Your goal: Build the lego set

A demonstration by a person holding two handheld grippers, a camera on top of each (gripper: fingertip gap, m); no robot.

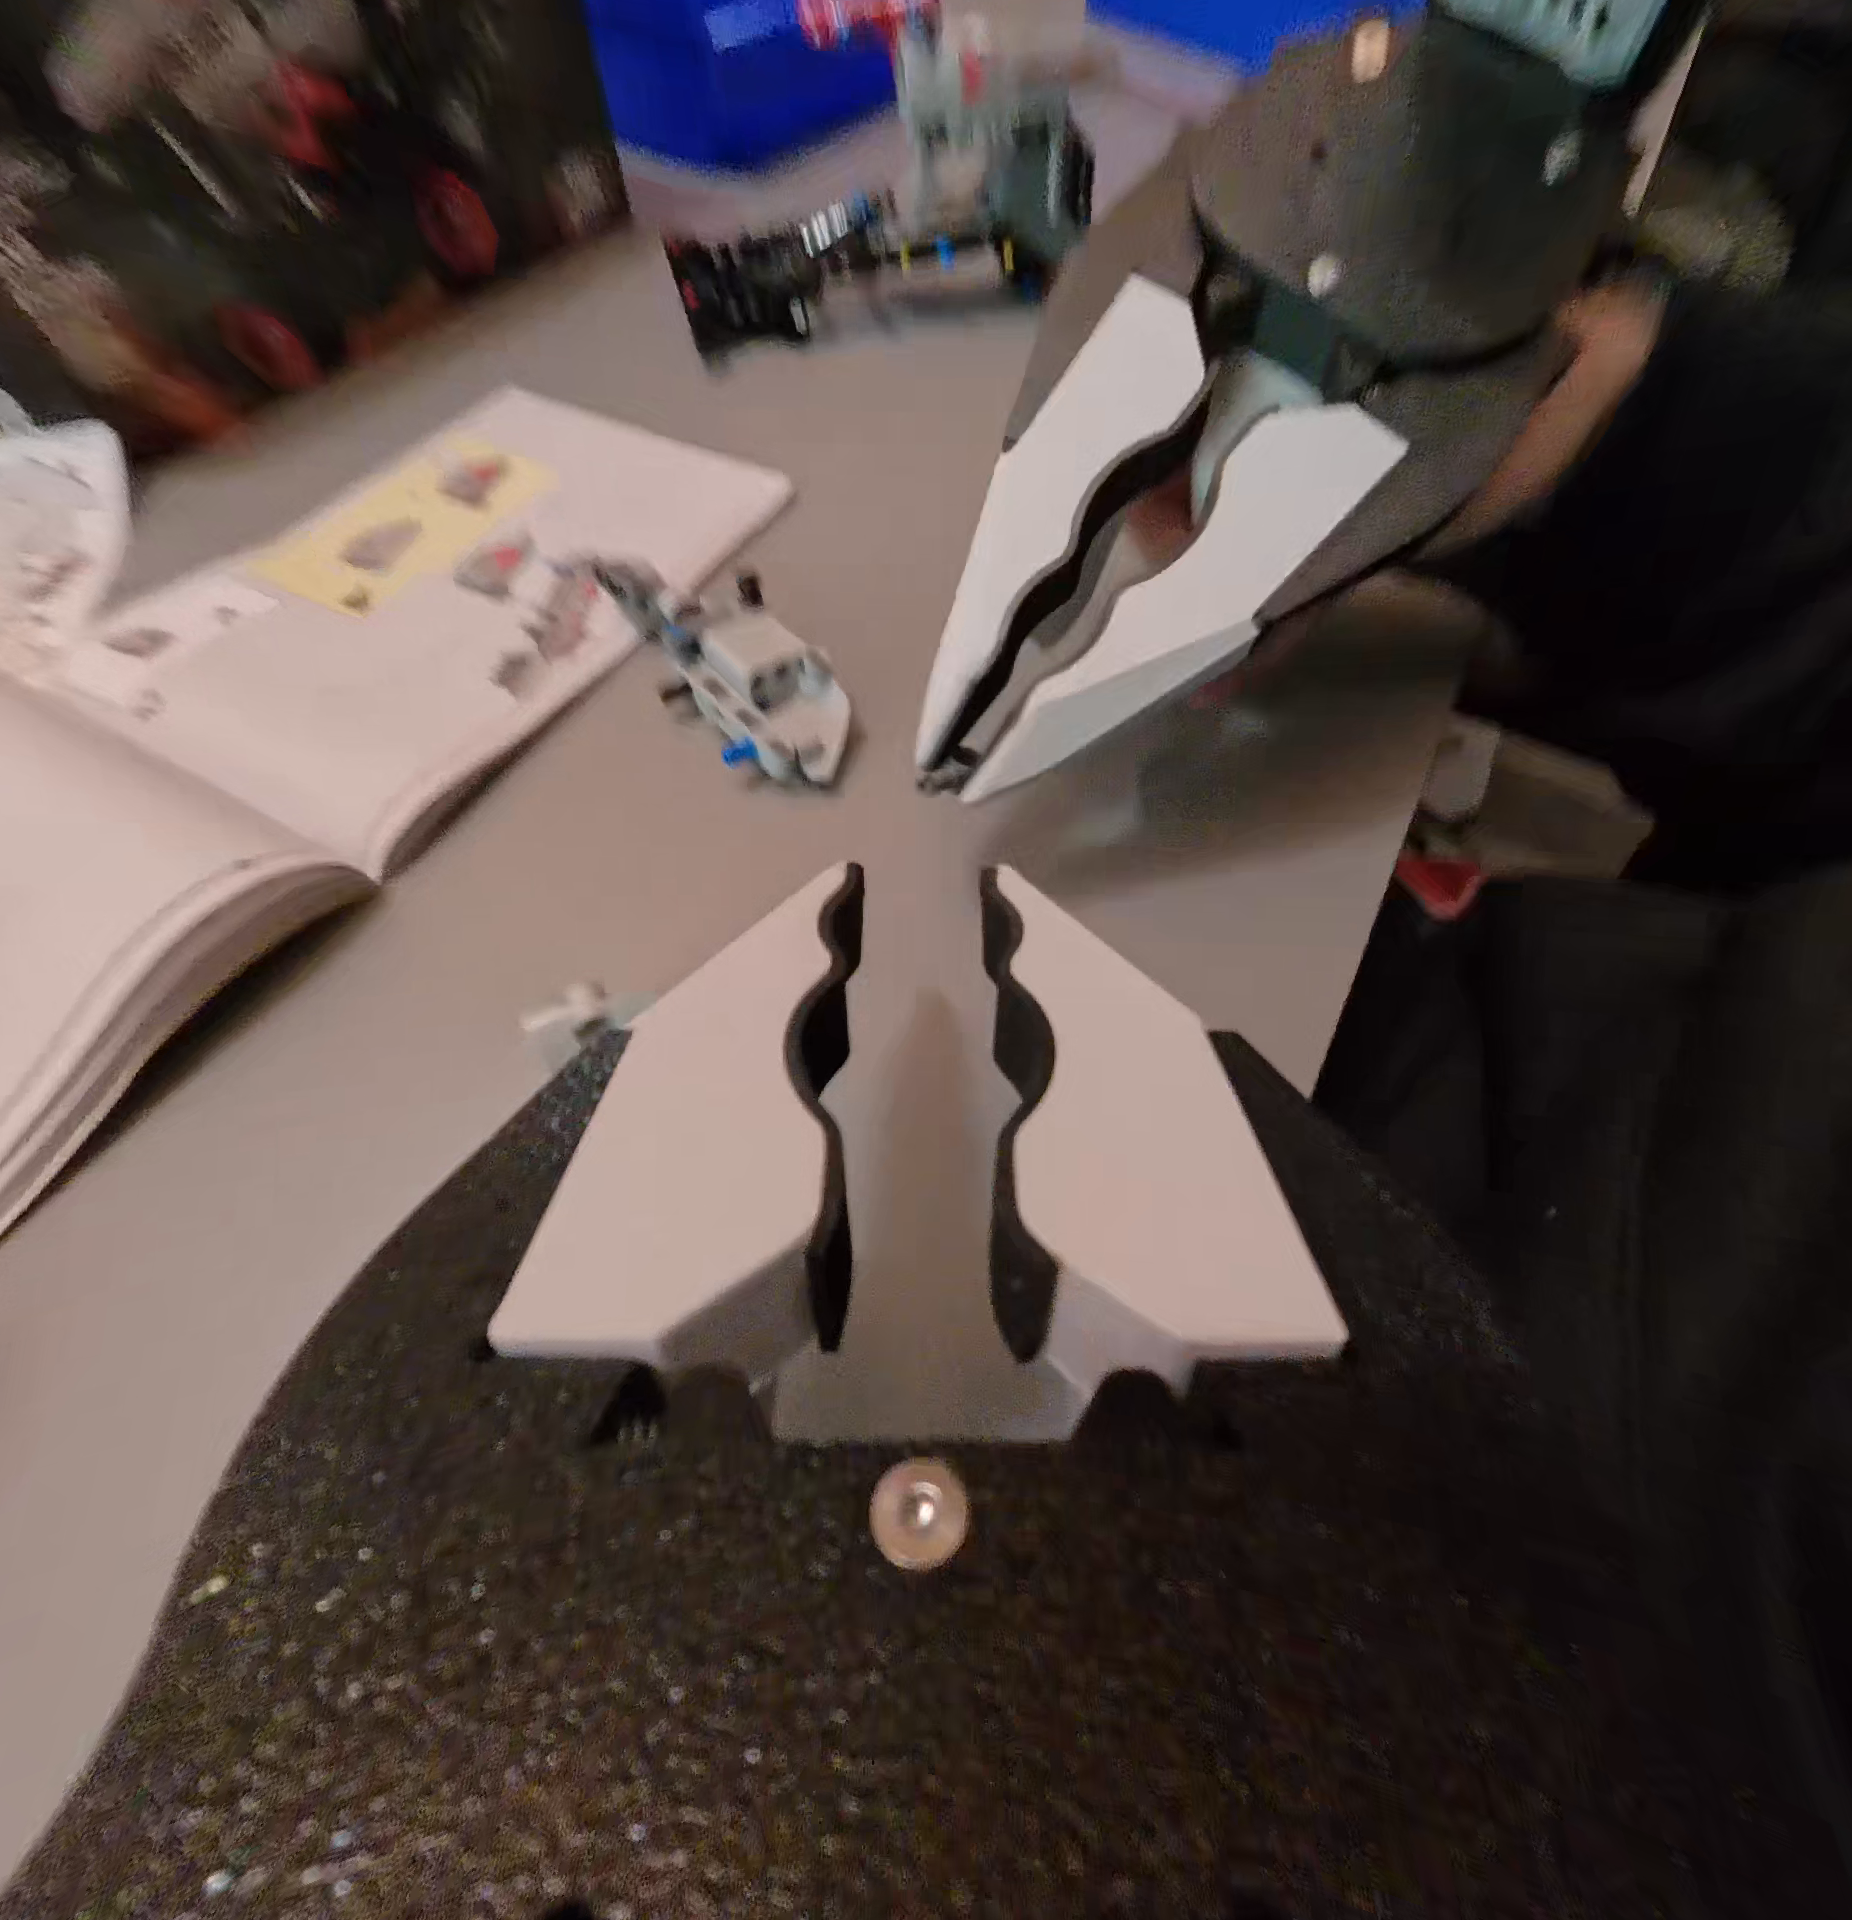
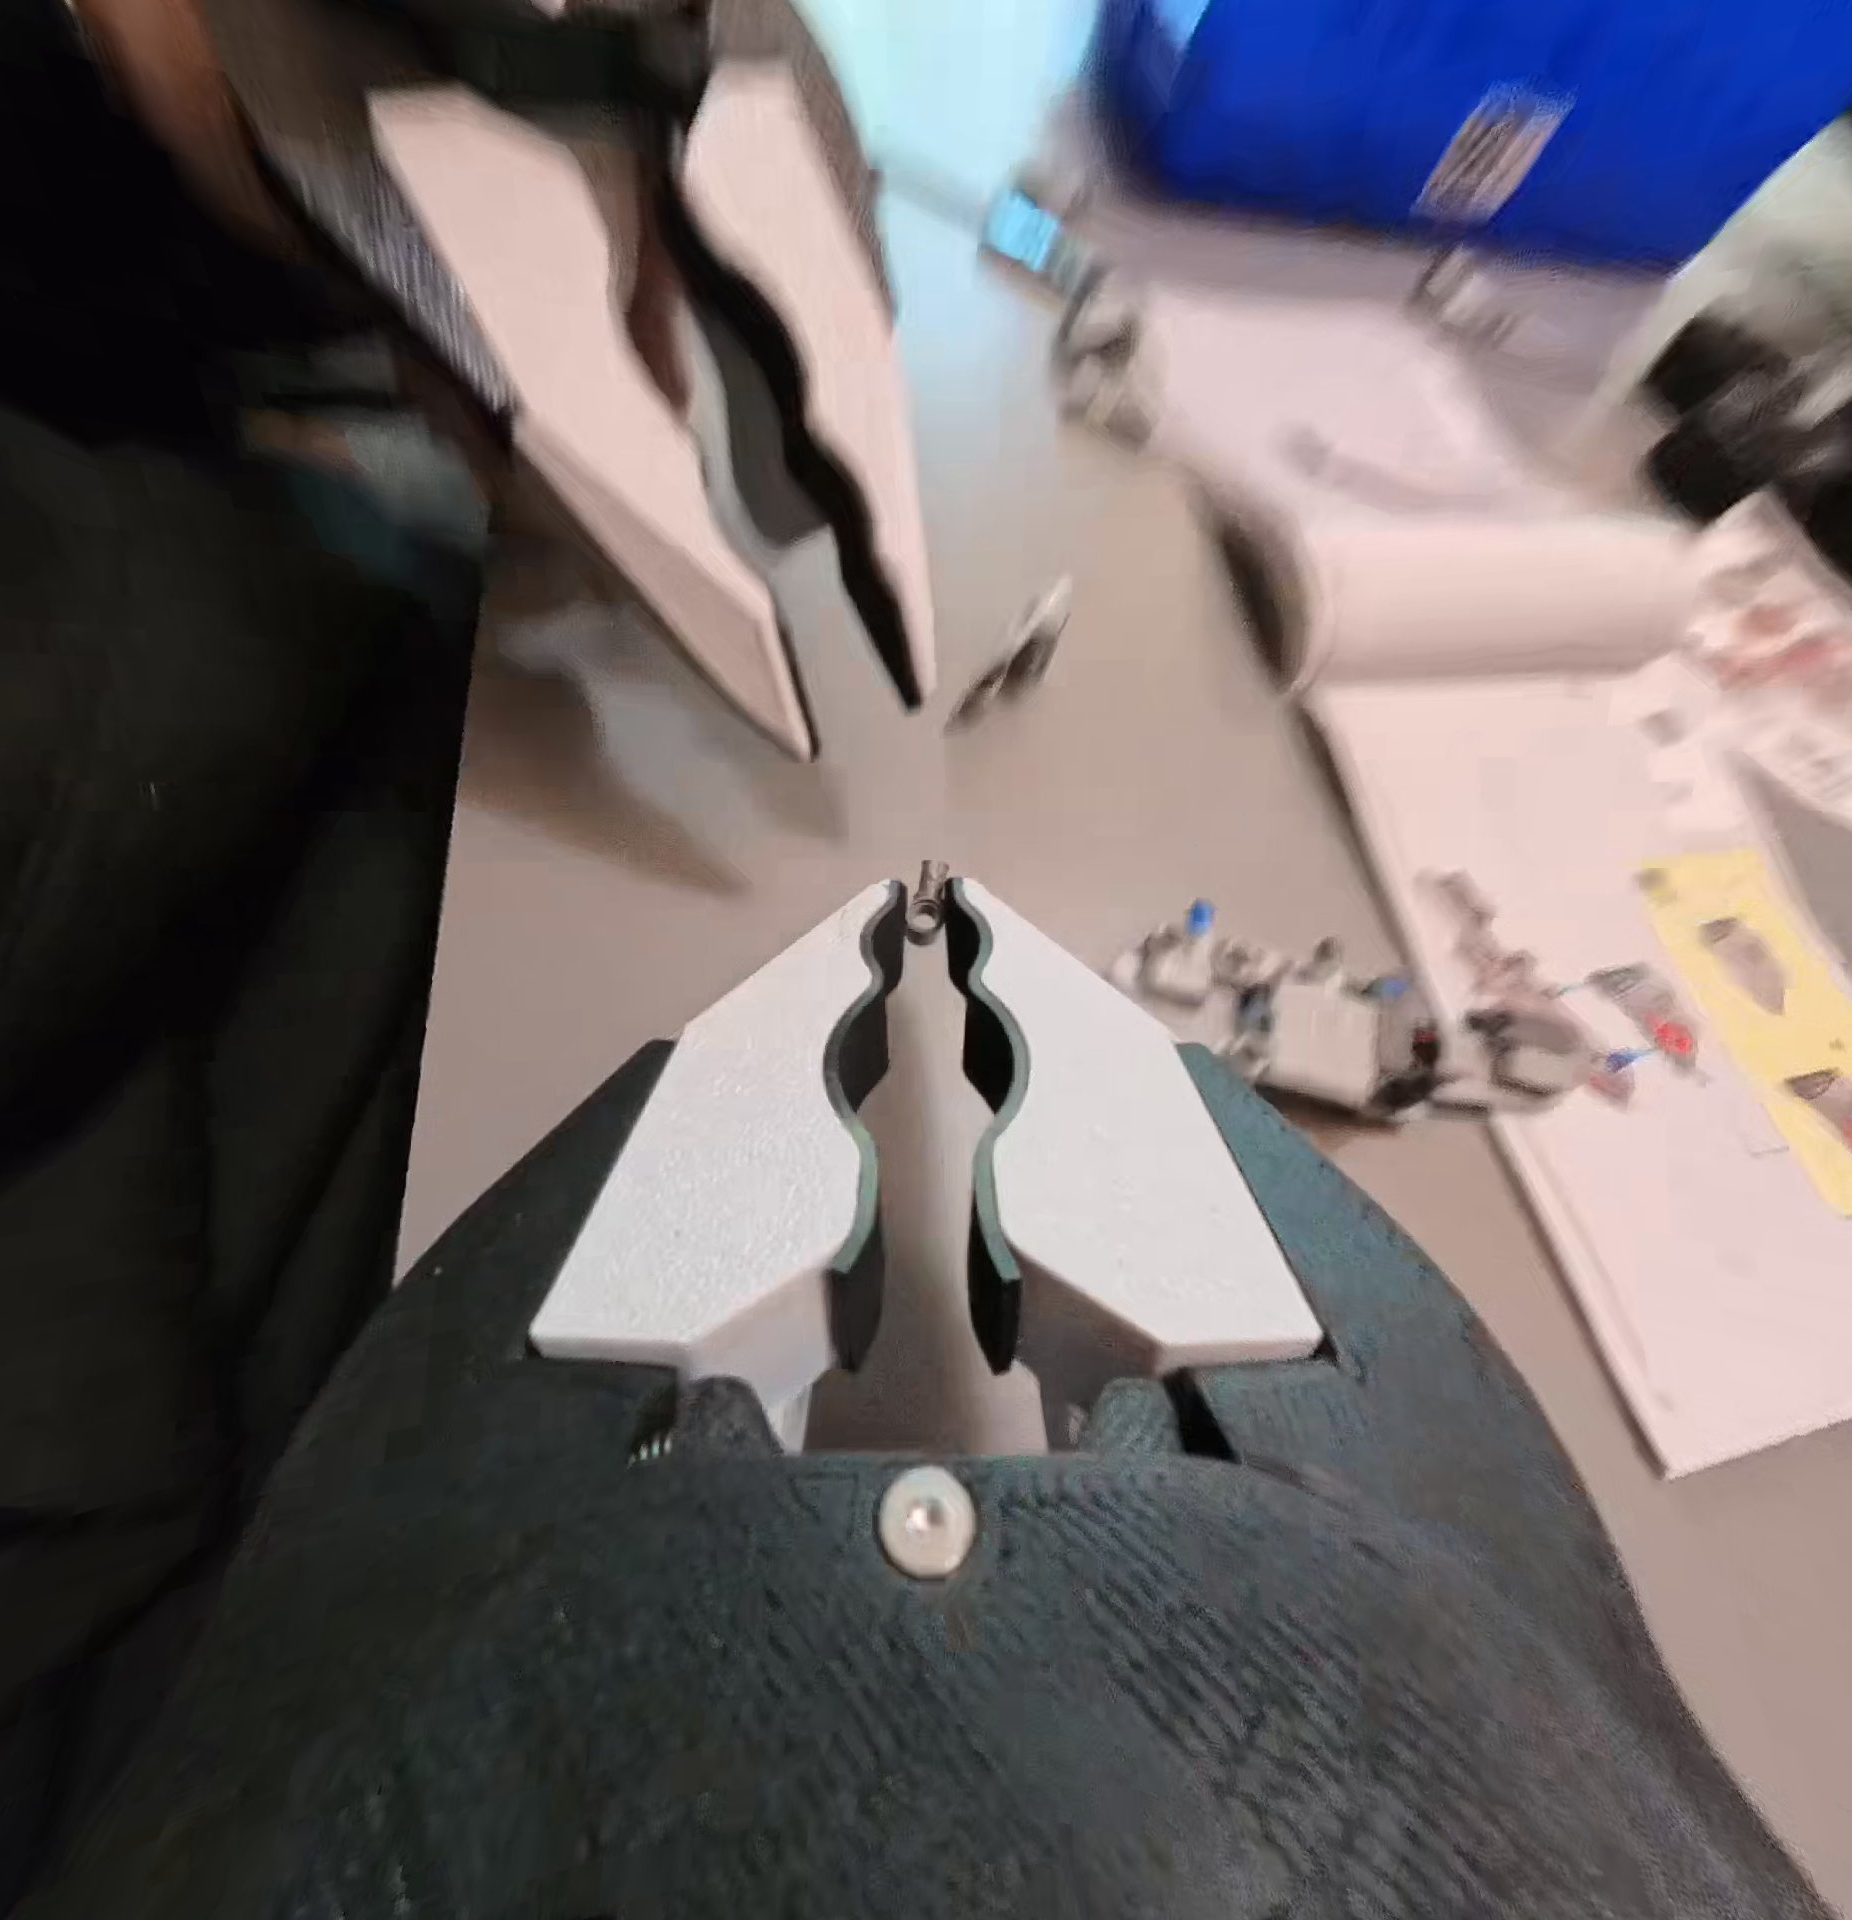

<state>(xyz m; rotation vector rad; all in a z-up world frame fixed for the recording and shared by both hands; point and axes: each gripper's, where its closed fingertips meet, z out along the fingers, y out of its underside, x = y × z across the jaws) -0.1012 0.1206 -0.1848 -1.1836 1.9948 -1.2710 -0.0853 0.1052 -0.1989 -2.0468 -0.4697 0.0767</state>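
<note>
Left tongs (image 1: 920, 873): hovering over the grey table (image 1: 465, 1143), fingers standing apart with bare tabletop showing between them, gripping nothing.

Right tongs (image 2: 923, 885): tips pinching a small grey peg (image 2: 924, 896), which is poking out just past the fingertips. In the left wrist view these same tongs are pointing down toward the table from the upper right, tips nearly together and close to the left tongs' tips, a small dark bit showing at the very end.

Half-built model (image 1: 761, 681): white and grey with small blue pins, lying on the table just beside the lower edge of the open booklet (image 1: 309, 665), near both sets of tips but touching neither.

Booklet: lying open and flat on the table, a yellow panel showing on one page.

Small white part (image 1: 574, 1008): sitting on the table just beside the left tongs' left finger.

Far end of the table: a blue box (image 1: 756, 73), a rack of dark pieces (image 1: 756, 275) and a grey built structure (image 1: 989, 156), all blurred.

A person's dark sleeve (image 1: 1680, 623) is filling the side behind the right tongs.
</note>
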